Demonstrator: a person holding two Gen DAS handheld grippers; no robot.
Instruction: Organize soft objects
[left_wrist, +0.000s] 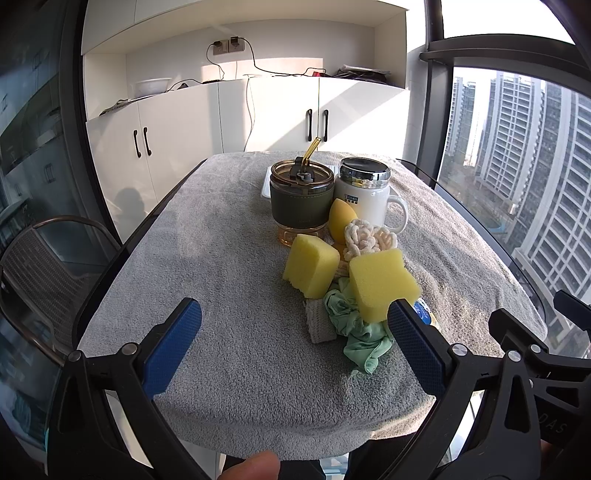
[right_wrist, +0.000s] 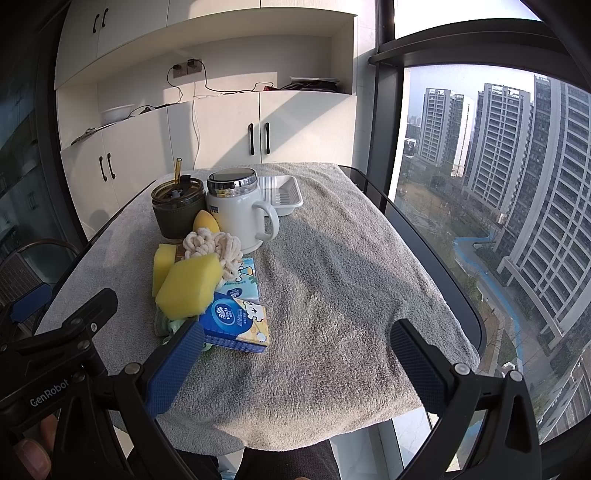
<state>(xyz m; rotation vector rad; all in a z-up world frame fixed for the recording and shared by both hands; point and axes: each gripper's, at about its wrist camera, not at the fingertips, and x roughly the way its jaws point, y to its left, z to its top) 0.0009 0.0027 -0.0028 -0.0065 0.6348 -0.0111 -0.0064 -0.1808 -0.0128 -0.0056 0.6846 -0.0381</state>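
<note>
Left wrist view: the left gripper (left_wrist: 294, 334) is held wide apart over the near part of the surface (left_wrist: 229, 266), nothing between its blue pads; the right-hand pad stands just in front of the near yellow sponge (left_wrist: 382, 282), and whether it touches cannot be told. In the right wrist view the right gripper (right_wrist: 297, 354) is likewise spread wide and grips nothing, its left pad overlapping the near corner of a blue tissue packet (right_wrist: 236, 323).

The grey towel covering the surface hangs over the near edge. Bare towel is seen left of the pile and, in the right wrist view, across the whole right half up to the rounded dark rim.

The soft things are heaped together at the middle, slightly toward the near side. Counted: two yellow sponges, the second (left_wrist: 310, 264) just behind the first; one crumpled green cloth (left_wrist: 354, 325); one folded cream cloth (left_wrist: 319, 321); two tissue packets, the other (right_wrist: 242, 277) behind the blue one; one cream yarn bundle (left_wrist: 369, 236); one yellow egg-shaped sponge (left_wrist: 341, 219).

Behind these, one amber tumbler (left_wrist: 299, 195) with a straw and one white mug (left_wrist: 364, 194) are seen side by side, and one white tray (right_wrist: 282, 194) lies beyond them.
</note>
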